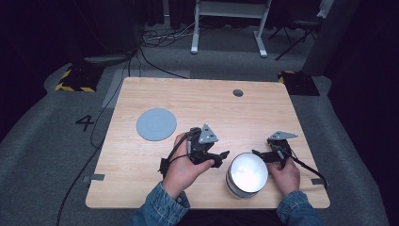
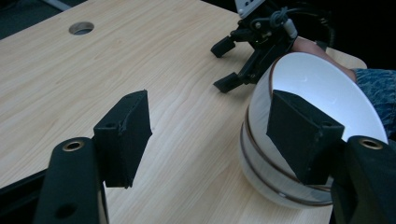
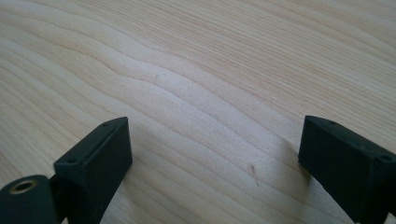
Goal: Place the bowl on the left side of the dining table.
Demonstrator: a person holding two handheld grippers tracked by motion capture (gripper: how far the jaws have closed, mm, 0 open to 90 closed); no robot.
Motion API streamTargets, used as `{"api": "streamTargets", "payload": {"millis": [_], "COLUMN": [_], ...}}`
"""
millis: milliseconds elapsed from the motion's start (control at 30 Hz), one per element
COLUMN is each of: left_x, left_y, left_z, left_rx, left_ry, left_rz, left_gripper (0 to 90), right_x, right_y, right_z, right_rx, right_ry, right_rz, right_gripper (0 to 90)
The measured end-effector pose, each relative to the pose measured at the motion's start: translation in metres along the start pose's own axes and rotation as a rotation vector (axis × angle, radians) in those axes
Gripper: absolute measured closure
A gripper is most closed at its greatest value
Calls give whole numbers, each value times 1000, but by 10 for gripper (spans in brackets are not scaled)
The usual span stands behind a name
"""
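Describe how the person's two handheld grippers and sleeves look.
Each hand holds a black gripper with two blocky black fingers. The left gripper and the right gripper each carry a grey three-cornered plate on top, and a black cable trails from each. Brass-coloured rivets sit at the finger bases. Both sleeves are blue denim.

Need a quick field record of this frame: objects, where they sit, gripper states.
table: light wood table, round cable hole near the far edge
bowls: stack of white bowls with dark rim lines, near edge, between the two grippers
disc: flat grey disc, left of centre, lying apart from everything else
left gripper: left gripper open, one jaw beside the bowl stack, nothing held
right gripper: right gripper open over bare wood, just right of the bowls
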State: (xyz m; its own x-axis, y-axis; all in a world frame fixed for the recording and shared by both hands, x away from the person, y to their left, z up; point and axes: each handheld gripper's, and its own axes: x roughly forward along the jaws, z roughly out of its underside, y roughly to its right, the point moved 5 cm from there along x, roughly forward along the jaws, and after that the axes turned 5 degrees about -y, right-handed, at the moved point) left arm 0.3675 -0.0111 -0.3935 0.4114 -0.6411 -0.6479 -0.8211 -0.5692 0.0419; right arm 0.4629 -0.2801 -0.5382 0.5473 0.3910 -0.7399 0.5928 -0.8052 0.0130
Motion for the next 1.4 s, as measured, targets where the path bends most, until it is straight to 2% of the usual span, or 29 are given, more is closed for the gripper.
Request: {"api": "streamTargets", "payload": {"millis": [233, 367, 500, 733, 933, 1033, 1167, 1200, 1233, 1333, 1400], "left_x": [11, 21, 34, 57, 67, 69, 75, 77, 78, 81, 83], "left_y": [20, 29, 30, 27, 24, 23, 22, 23, 22, 25, 26], "left_z": [-17, -22, -21, -16, -14, -14, -16, -16, -16, -14, -13], "left_rx": [51, 60, 63, 79, 78, 86, 112, 108, 121, 101, 108], "left_ry": [-7, -19, -57, -125, -174, -195, -222, -227, -236, -247, -248], "left_rz": [38, 56, 74, 71, 73, 81, 66, 77, 79, 97, 100], "left_gripper": [310, 307, 306, 342, 446, 471, 537, 555, 579, 618, 683], "right_x": [0, 0, 0, 0, 0, 0, 0, 0, 0, 0, 0], "right_y": [0, 0, 0, 0, 0, 0, 0, 0, 0, 0, 0], "right_z": [0, 0, 0, 0, 0, 0, 0, 0, 0, 0, 0], "right_rx": [1, 1, 0, 1, 1, 1, 1, 1, 1, -3, -4], "right_ry": [0, 0, 0, 0, 0, 0, 0, 0, -1, 1, 1], "right_rz": [0, 0, 0, 0, 0, 0, 0, 0, 0, 0, 0], "right_gripper": [97, 98, 97, 98, 98, 98, 98, 98, 98, 97, 97]}}
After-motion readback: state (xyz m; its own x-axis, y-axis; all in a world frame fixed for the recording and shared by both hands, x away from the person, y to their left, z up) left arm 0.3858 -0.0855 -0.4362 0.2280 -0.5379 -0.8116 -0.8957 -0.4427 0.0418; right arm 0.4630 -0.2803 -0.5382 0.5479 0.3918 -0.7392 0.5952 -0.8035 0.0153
